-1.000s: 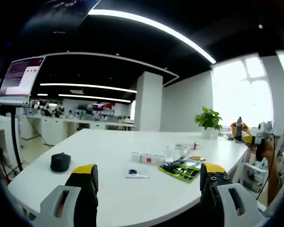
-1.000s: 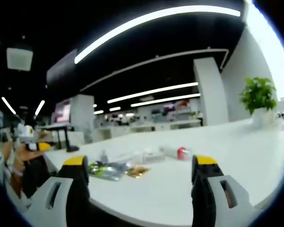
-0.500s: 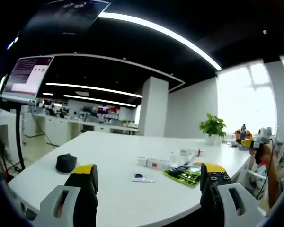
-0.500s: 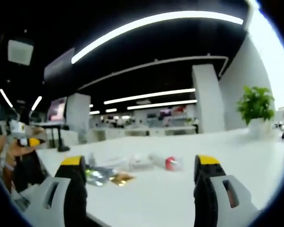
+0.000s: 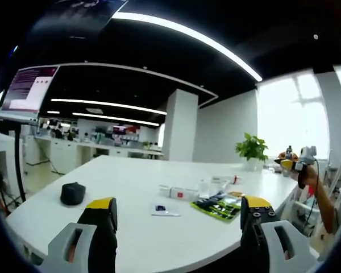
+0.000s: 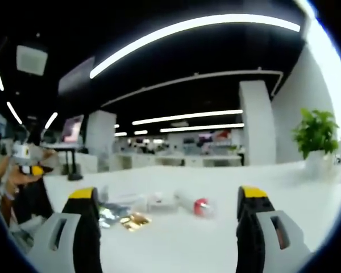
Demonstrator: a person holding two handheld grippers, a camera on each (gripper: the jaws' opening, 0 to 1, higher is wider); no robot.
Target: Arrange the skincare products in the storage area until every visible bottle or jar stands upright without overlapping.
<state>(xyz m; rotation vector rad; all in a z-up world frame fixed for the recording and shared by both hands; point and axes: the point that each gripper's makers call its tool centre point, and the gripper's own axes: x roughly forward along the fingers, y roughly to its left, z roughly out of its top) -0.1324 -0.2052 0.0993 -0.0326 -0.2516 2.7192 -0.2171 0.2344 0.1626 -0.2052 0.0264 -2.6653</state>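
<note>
Skincare items lie in a loose cluster on the white table point(image 5: 125, 170). Among them are white boxes point(image 5: 179, 192), a clear jar point(image 5: 204, 187), a small tube point(image 5: 224, 181) and green-black sachets point(image 5: 216, 206). In the right gripper view the same cluster shows a tube lying down with a red cap point(image 6: 196, 205), a white box point(image 6: 156, 199), a gold sachet point(image 6: 131, 220) and a clear bottle point(image 6: 105, 196). My left gripper point(image 5: 178, 206) is open and empty, well short of the items. My right gripper point(image 6: 167, 196) is also open and empty, short of the table edge.
A black rounded object point(image 5: 72, 194) sits at the table's left and a small card point(image 5: 162, 210) lies near the front. A potted plant point(image 5: 251, 149) stands at the far end. A hand holds the right gripper point(image 5: 298, 165) beyond the table's right edge. A monitor point(image 5: 25, 94) stands at the left.
Both views have shifted slightly with the hands. In the right gripper view the cluster now looks a little closer. Nothing on the table has moved and both grippers stay open.
</note>
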